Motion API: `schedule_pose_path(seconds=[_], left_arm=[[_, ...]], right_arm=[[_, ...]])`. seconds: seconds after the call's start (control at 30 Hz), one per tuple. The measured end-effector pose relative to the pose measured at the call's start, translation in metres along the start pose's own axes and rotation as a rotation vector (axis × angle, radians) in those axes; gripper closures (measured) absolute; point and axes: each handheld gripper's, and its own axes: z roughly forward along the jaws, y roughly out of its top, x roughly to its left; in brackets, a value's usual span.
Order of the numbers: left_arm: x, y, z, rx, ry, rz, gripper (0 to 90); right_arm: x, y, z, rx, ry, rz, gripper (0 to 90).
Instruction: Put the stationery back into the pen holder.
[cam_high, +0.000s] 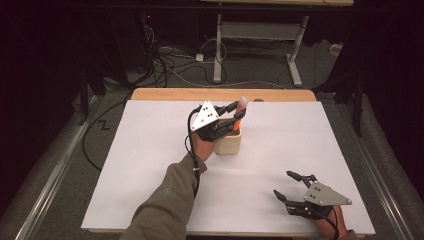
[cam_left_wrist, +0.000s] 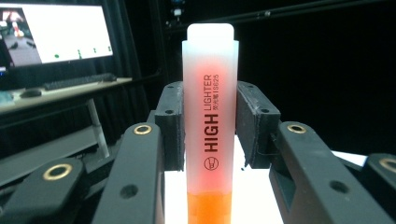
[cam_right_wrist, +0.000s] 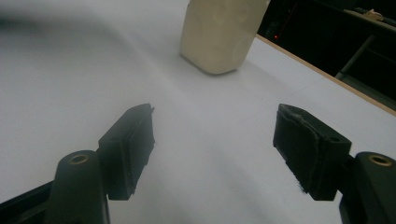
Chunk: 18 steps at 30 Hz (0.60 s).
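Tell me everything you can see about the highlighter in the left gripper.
The highlighter has an orange plastic body and a cloudy, see-through cap that glows pink. The cap is on, and "HIGH LIGHTER" is printed in dark letters along it. It stands roughly upright, cap up, tilted a little in the high view. The left gripper is shut on it, one black pad on each side of the cap. It is above the cream cup on the white table; its lower end is hidden.

Left hand-held gripper (cam_high: 236, 116) clamped shut; right hand-held gripper (cam_high: 287, 186) jaws spread.
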Motion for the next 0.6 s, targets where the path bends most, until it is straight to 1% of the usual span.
schedule_pose_path(seconds=[0.13, 0.33, 0.37, 0.5, 0.6], left_arm=[[0.001, -0.006, 0.002, 0.009, 0.004, -0.016, 63.8], [0.002, -0.015, 0.003, 0.028, 0.009, -0.020, 63.8], [0.003, -0.017, 0.003, 0.031, 0.004, -0.026, 63.8], [0.002, -0.026, 0.003, 0.061, -0.008, -0.030, 63.8], [0.002, -0.030, 0.003, 0.077, -0.007, -0.031, 63.8]], right_arm=[[0.001, 0.000, 0.001, 0.002, 0.003, -0.008, 29.3], [0.002, 0.000, 0.001, 0.004, 0.006, -0.012, 29.6], [0.002, 0.000, 0.001, 0.003, 0.006, -0.012, 29.6], [0.003, 0.000, 0.001, 0.008, 0.008, -0.016, 29.8], [0.003, 0.001, 0.001, 0.006, 0.012, -0.018, 29.8]])
